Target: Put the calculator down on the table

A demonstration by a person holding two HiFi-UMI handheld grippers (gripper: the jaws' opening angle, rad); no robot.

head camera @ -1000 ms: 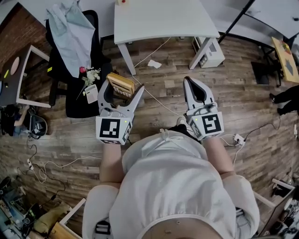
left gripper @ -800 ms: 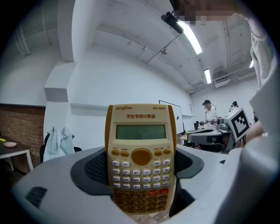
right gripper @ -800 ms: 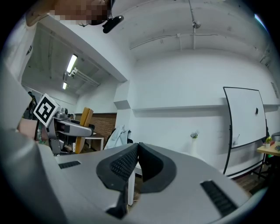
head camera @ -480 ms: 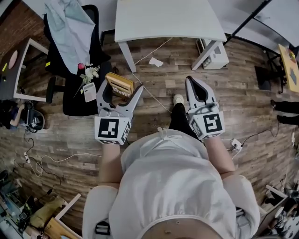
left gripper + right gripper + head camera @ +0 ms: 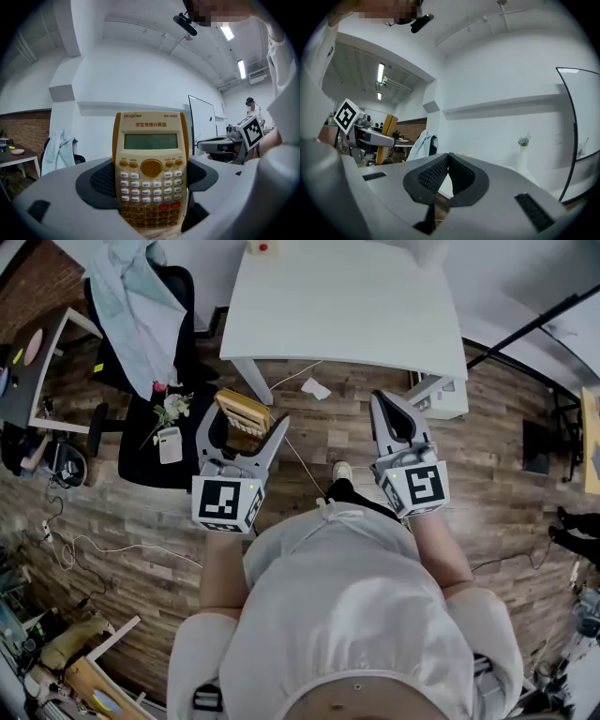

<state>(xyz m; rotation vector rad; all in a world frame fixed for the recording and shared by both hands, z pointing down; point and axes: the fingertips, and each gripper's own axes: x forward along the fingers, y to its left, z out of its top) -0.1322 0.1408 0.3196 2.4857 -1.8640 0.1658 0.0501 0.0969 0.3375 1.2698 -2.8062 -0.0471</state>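
1. The left gripper (image 5: 246,423) has its two grey fingers (image 5: 56,206) part way open, one on each side of a yellow pocket calculator with white and brown keys (image 5: 151,164). The black bumpy pads (image 5: 101,180) press on the calculator's long edges and hold it.
2. The calculator stands up between the fingers. Its screen is at the top, past the fingertips, and its keys face back toward the gripper.
3. The right gripper (image 5: 448,159) has its fingers shut tight. The black pads (image 5: 433,176) touch each other, and there is nothing between them.
4. Behind each pair of fingers sits a cube with black and white squares, one on the left (image 5: 225,504) and one on the right (image 5: 417,486).
5. Under both grippers is a brown wooden floor (image 5: 319,442). The calculator is up in the air over this floor.
6. Past the fingertips stands a white table (image 5: 356,306). The calculator is near the table's front edge but not on it.
7. To the left of the left fingers is a black chair (image 5: 178,287) with a pale cloth (image 5: 136,296) over it.
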